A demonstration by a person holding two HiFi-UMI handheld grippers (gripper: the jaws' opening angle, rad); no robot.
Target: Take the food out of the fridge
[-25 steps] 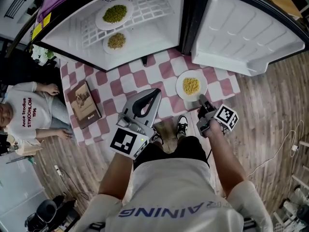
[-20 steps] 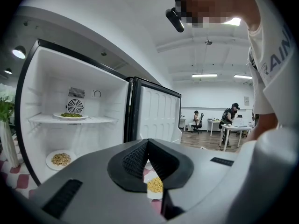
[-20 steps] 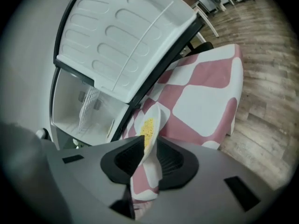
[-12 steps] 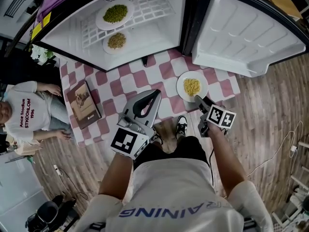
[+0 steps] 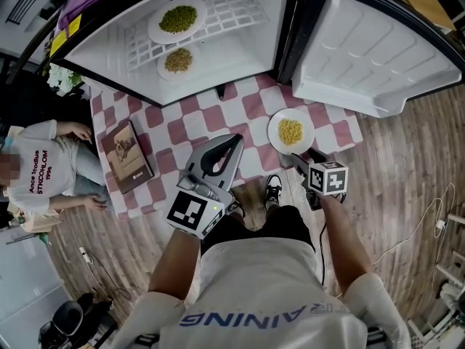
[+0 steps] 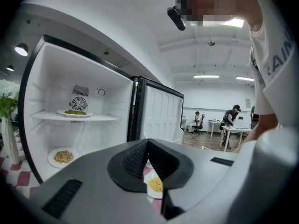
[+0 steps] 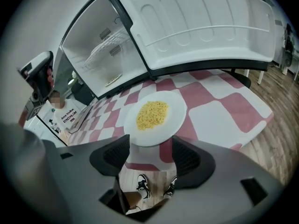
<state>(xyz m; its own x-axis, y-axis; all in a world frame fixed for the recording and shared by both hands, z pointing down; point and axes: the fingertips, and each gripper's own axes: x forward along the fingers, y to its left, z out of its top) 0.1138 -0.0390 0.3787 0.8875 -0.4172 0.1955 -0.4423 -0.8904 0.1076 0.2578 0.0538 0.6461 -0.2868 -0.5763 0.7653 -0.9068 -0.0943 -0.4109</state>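
I had R gripper (image 7: 149, 155) jaws just opening, wide, gripping nothing; plate (image 7: 176, 113) of yellow food lay at their tips on checkered cloth (image 7: 219, 111). L gripper (image 6: 147, 143) was closed, empty.

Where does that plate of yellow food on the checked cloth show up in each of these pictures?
Head view: the plate of yellow food lies right of centre, just below the fridge door.
Left gripper view: plate low centre, mostly hidden; door above.
Right gripper view: plate at centre; door above.
Shared landmark: the open white fridge door.
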